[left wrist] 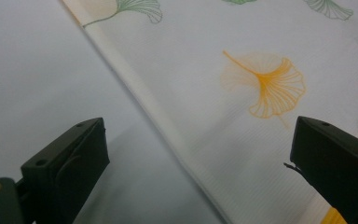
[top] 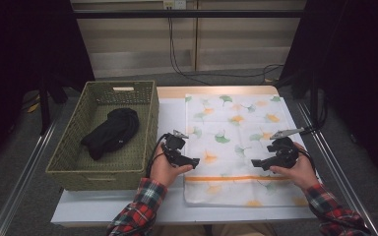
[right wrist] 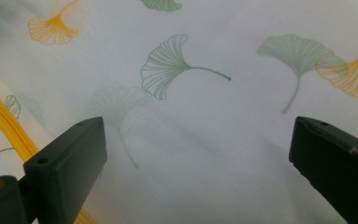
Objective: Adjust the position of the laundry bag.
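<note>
A white cloth printed with green and orange ginkgo leaves and an orange stripe lies flat on the table. My left gripper hovers over the cloth's left edge, open, with the cloth's hem running between its jaws. My right gripper hangs open over the cloth's right part, above printed leaves and near the orange stripe. Nothing is held in either one.
A green woven basket stands left of the cloth with a black garment inside. The white table top shows between basket and cloth. Metal rails run along both table sides.
</note>
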The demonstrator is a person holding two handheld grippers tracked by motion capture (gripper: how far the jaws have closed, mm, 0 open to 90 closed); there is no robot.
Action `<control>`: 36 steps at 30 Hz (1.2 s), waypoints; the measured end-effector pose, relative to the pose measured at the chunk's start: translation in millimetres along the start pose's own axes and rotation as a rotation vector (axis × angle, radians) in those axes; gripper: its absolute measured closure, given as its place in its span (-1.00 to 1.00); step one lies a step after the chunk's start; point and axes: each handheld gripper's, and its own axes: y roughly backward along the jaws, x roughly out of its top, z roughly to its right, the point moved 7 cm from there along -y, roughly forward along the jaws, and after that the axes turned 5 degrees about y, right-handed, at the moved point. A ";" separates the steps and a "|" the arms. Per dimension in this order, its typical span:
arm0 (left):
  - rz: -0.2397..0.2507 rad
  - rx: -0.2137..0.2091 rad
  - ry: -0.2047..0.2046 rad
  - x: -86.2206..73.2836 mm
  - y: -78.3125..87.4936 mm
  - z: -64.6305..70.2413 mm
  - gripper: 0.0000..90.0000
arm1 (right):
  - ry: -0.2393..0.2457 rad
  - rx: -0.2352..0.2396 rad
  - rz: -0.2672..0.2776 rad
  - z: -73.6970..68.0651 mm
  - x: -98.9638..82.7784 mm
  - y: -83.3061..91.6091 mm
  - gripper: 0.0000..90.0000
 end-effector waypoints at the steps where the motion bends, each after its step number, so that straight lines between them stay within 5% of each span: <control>1: -0.001 -0.010 0.001 0.4 0.0 0.7 -0.92 | 0.000 0.000 0.000 0.0 0.0 0.0 -0.92; 22: 0.005 0.028 0.031 17.0 -8.3 4.8 -0.89 | -0.021 -0.016 0.025 3.8 -7.6 16.1 -0.91; 36: 0.032 0.105 0.143 43.9 -23.2 -23.9 -0.64 | -0.014 -0.009 0.043 2.4 -3.9 16.6 -0.91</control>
